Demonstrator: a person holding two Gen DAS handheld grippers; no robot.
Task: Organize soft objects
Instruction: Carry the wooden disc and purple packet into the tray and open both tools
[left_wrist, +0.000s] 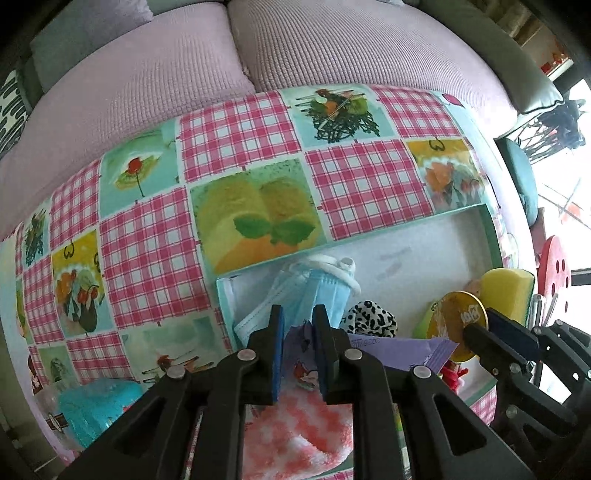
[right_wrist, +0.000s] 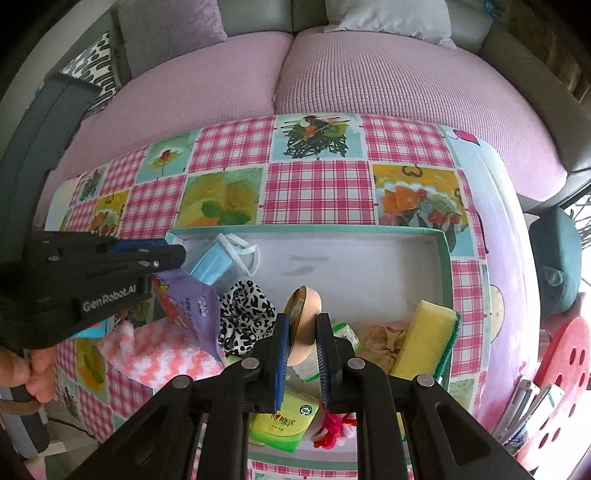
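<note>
The left gripper (left_wrist: 298, 354) pinches a flat purple plastic sachet (left_wrist: 301, 345) between its blue-padded fingers, above a fluffy pink-and-white sock (left_wrist: 295, 435) at the near left edge of the shallow white box with a green rim (left_wrist: 399, 254). The right gripper (right_wrist: 303, 354) clamps a round powder puff with a gold face and beige back (right_wrist: 304, 325), held on edge over the box. Only the right wrist view shows the sachet's full length (right_wrist: 192, 306), a green tissue pack (right_wrist: 284, 424), a red yarn tuft (right_wrist: 332, 428) and crumpled tan fabric (right_wrist: 384, 343) beside the yellow sponge with a green scrub side (right_wrist: 428, 339). Both views show the light blue face mask (left_wrist: 317, 295) in the box's far left corner and the black-and-white leopard-print scrunchie (left_wrist: 371, 317) near it. Only the left view shows a turquoise object (left_wrist: 92, 413) on the chequered pink tablecloth (left_wrist: 240, 136).
</note>
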